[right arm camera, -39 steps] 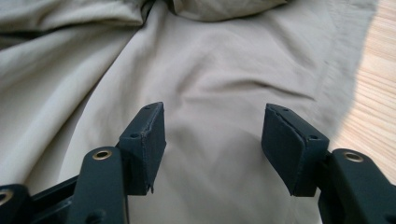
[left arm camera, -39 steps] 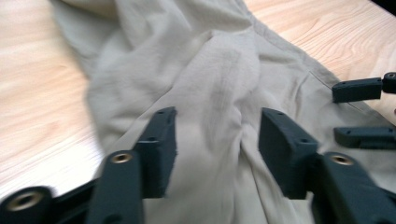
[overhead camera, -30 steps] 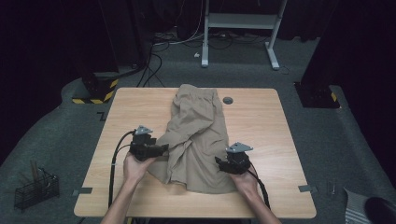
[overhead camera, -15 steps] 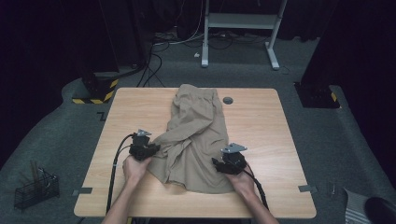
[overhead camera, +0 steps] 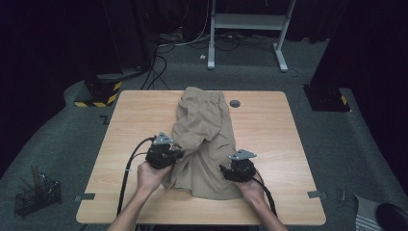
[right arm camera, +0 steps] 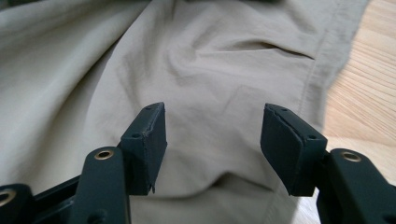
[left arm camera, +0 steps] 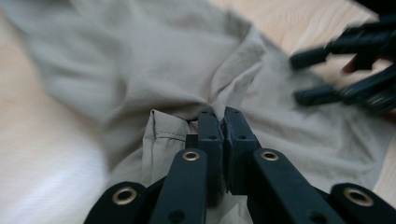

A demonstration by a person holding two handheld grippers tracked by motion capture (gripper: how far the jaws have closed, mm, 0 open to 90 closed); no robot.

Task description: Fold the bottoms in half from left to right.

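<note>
Since the earlier high view, my left gripper (overhead camera: pixel 179 153) has slid a little toward the lower left of the frame, and its jaws have just been closing; they are now pinched together on a fold of the khaki shorts (overhead camera: pixel 204 139), so that the left leg's edge is bunched and drawn up where it lay flatter before. In the left gripper view the pads (left arm camera: pixel 210 135) meet with a tuck of cloth squeezed between them. My right gripper (overhead camera: pixel 225 170) sits where it was, low and right of centre in the high view, jaws standing well apart over the fabric and pressing on nothing; in the right gripper view the cloth lies loose between and beyond the fingers (right arm camera: pixel 148 135).

What the next move turns on, as I judge it: the shorts run lengthwise from the waistband in the upper middle of the high view down toward the hems at the bottom, and the right leg's outer seam lies just to the right of my open jaws, next to bare table (overhead camera: pixel 269 125). My right hand (overhead camera: pixel 250 187) is the nearer one to that hem.

They are light, thin cloth, softly wrinkled, with a gathered waistband at the far end, lying in the middle of the tabletop.
</note>
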